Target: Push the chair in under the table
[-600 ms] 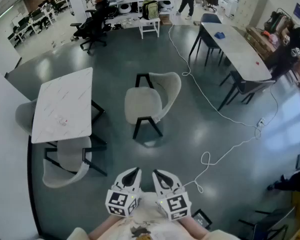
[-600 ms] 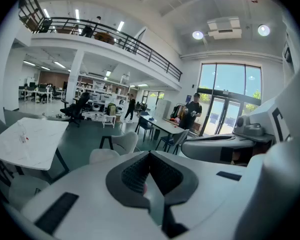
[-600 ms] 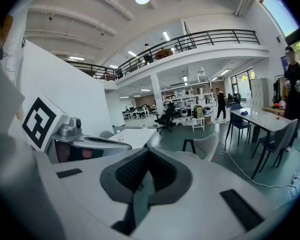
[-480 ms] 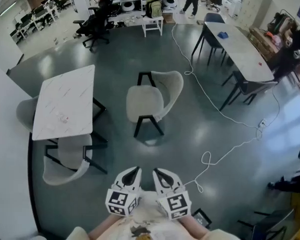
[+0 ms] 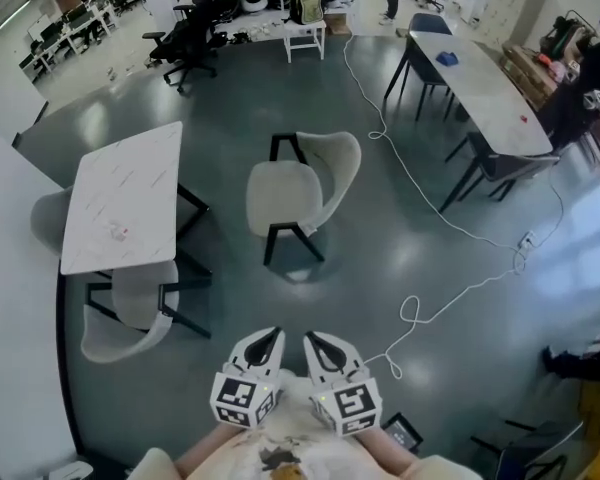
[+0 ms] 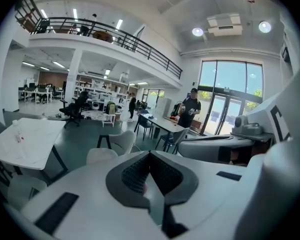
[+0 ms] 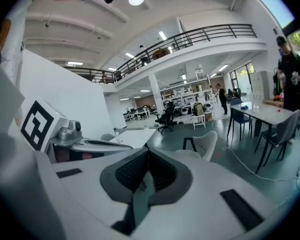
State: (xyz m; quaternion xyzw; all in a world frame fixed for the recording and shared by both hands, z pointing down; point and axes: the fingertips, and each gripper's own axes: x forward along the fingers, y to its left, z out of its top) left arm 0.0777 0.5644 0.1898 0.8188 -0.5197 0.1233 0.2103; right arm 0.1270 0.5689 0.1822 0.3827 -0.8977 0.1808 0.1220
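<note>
A pale upholstered chair (image 5: 298, 196) with black legs stands alone on the floor, well to the right of the white square table (image 5: 120, 208). The same chair (image 6: 112, 148) shows ahead in the left gripper view, and the chair (image 7: 200, 146) appears again in the right gripper view. My left gripper (image 5: 267, 341) and right gripper (image 5: 313, 343) are held side by side close to my body, far short of the chair. Both have their jaws together with nothing between them.
Two more pale chairs sit at the table, one chair (image 5: 130, 313) at its near side and one chair (image 5: 48, 220) at its left. A white cable (image 5: 420, 203) snakes across the floor on the right. A long table (image 5: 485, 93) with dark chairs stands at right. A person (image 6: 191, 110) stands by it.
The scene has slid slightly down and left in the head view as the head moved. Both grippers keep their pose and stay shut.
</note>
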